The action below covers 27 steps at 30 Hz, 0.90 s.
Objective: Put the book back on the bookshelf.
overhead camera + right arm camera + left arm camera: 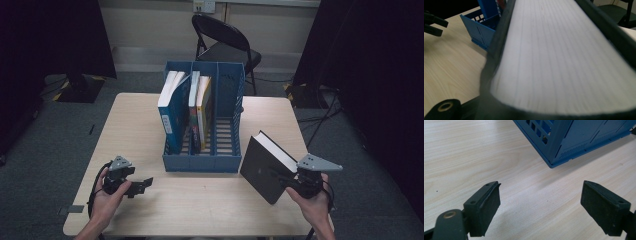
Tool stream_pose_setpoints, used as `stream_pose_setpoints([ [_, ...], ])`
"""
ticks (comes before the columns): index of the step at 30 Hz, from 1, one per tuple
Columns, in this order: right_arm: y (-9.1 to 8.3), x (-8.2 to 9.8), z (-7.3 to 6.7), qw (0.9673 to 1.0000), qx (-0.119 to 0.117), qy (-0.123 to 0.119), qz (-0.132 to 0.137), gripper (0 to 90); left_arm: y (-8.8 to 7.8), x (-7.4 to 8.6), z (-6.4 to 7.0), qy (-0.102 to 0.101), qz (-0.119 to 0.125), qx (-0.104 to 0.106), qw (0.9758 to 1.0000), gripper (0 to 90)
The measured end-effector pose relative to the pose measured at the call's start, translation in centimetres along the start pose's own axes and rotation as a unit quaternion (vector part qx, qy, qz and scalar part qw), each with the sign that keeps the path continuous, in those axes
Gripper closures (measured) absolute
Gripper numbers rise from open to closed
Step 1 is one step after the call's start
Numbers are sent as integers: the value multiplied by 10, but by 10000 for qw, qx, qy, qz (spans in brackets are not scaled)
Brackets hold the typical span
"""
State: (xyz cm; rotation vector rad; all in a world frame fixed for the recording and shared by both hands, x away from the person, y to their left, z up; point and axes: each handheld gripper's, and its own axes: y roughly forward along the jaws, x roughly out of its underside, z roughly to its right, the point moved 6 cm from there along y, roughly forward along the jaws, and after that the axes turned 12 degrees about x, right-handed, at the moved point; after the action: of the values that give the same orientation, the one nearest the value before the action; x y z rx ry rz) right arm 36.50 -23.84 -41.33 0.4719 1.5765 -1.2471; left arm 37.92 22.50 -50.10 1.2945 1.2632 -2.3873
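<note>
One thick black hardcover book (pixel 267 165) with white page edges is the thing in hand, and it sits clamped in the right gripper (pixel 289 181), whose jaws stand about half closed on its lower corner; in the right gripper view the pale page block (pixel 564 55) runs straight away from the camera between the dark covers. The book is held tilted above the light wooden counter (pixel 200 205), near its right front part, with its long axis leaning up and away toward the blue plastic three-slot file rack (pixel 202 162). That rack lies ahead and to the left of the right gripper, and its right-hand slot (pixel 227 125) looks vacant (the left and middle slots already hold upright books (pixel 172 107)), so the coming move seems to turn on swinging the book upright and carrying it forward and leftward into that near slot. The right hand is plainly the nearer one to that opening. The left gripper (pixel 139 186) rests low over the counter at the front left, its jaws spread wide with nothing between them, pointing toward the rack's near left corner (pixel 552 165), well apart from the book.
</note>
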Motion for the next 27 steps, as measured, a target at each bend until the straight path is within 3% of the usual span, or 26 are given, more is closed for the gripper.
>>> stream_pose_setpoints([
  [8,-3,-8,2,9998,-29,100,-154,492,0,0,-1,-37,15,6,10000,157],
  [13,-8,-15,2,9997,-4,64,-229,497,1,0,0,-50,13,25,10000,157],
  [18,-9,-18,2,9988,52,-28,-490,495,2,0,1,-39,-1,34,10000,157],
  [27,-12,-21,-2,9981,57,-100,-613,502,3,1,0,-46,-32,31,10000,157],
])
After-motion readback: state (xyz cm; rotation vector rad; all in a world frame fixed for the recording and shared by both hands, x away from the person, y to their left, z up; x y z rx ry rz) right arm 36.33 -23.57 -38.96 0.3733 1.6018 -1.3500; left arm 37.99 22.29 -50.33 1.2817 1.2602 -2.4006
